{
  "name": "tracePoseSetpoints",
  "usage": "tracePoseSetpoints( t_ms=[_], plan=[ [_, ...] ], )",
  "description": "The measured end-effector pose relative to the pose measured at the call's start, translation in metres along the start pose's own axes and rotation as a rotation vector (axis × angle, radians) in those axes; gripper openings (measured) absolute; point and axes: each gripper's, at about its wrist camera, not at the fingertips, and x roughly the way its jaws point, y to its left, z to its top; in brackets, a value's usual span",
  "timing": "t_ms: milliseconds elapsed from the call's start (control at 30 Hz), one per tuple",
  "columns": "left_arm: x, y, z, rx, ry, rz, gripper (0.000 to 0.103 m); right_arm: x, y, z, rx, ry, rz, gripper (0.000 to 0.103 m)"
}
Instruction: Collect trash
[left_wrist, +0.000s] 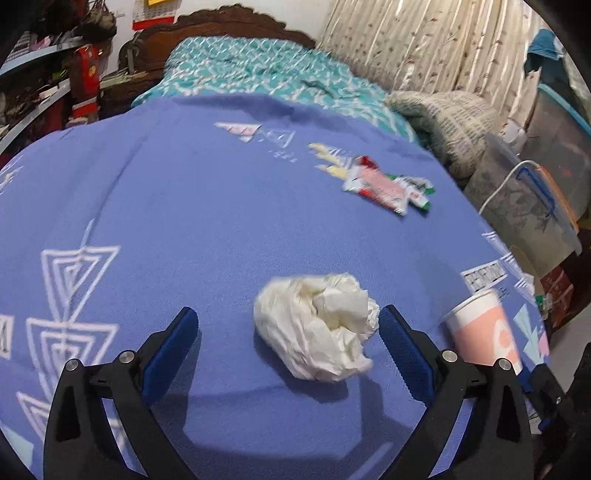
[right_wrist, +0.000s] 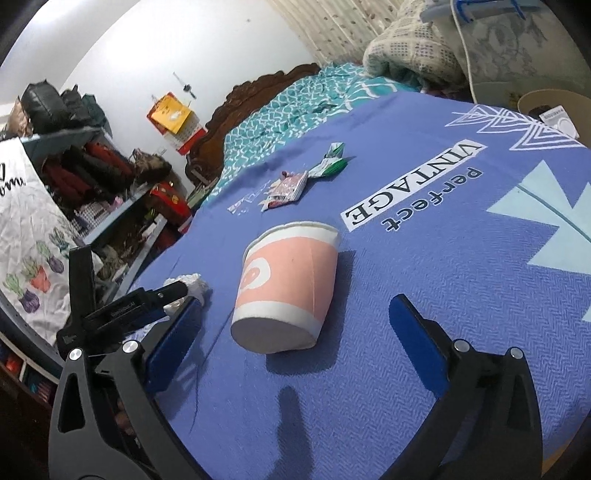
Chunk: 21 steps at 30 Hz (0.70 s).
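Bedroom w/ a bed under a blue printed sheet (left_wrist: 184, 192), teal quilt by the headboard, curtain along the far side, shelves on the other.

Left claw (left_wrist: 288, 328): spread wide, pinching nothing. Crumpled white tissue (left_wrist: 317, 328) sits on the sheet btwn the fingers, nearer the right-hand pad (left_wrist: 402, 350) & about touching it; the other pad is well clear. We're lined up for the grab, so the step in hand looks like closing on the wad. To do it well we should shift a bit so the wad sits mid-gap, tips low near the sheet w/o snagging fabric, then close slow. Tissue is soft & light, so it'll squash, not slip; a one-sided push may just nudge it away.

Right claw (right_wrist: 295, 325): also spread wide, empty. Pink & white paper cup (right_wrist: 288, 284) lies on its side btwn & just ahead of the fingers, base toward us, not touched. We'd go in a little further & squeeze across the body gently; thin wall, may crumple or roll.

Further out, toward the middle of the bed, lie snack wrappers (left_wrist: 388, 184), well apart from both claws. Those come later, we reckon.

No bin in view, so we can't tell the drop-off spot.
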Motion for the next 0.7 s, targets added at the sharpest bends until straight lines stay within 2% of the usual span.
tracePoseSetpoints(
  t_ms=[133, 267, 433, 533, 600, 700],
  plan=[
    [-0.02, 0.021, -0.011, -0.034, -0.025, 0.03, 0.094, 0.001, 0.001, -0.001, -0.022, 0.009, -0.021, 0.1],
    [-0.021, 0.032, -0.018, -0.068, 0.023, 0.03, 0.094, 0.007, 0.004, -0.003, -0.046, 0.023, -0.054, 0.1],
    [-0.022, 0.032, -0.023, -0.061, 0.035, 0.029, 0.094, 0.008, 0.006, -0.004, -0.062, 0.041, -0.071, 0.1],
    [-0.036, 0.032, -0.02, -0.067, -0.014, 0.003, 0.094, 0.006, 0.006, -0.005, -0.061, 0.042, -0.065, 0.1],
    [-0.046, 0.031, -0.017, -0.045, -0.043, 0.034, 0.094, 0.006, 0.007, -0.006, -0.068, 0.042, -0.064, 0.1],
    [-0.042, 0.03, -0.019, -0.028, 0.003, 0.071, 0.094, 0.003, 0.008, -0.009, -0.074, 0.04, -0.062, 0.1]
  ],
)
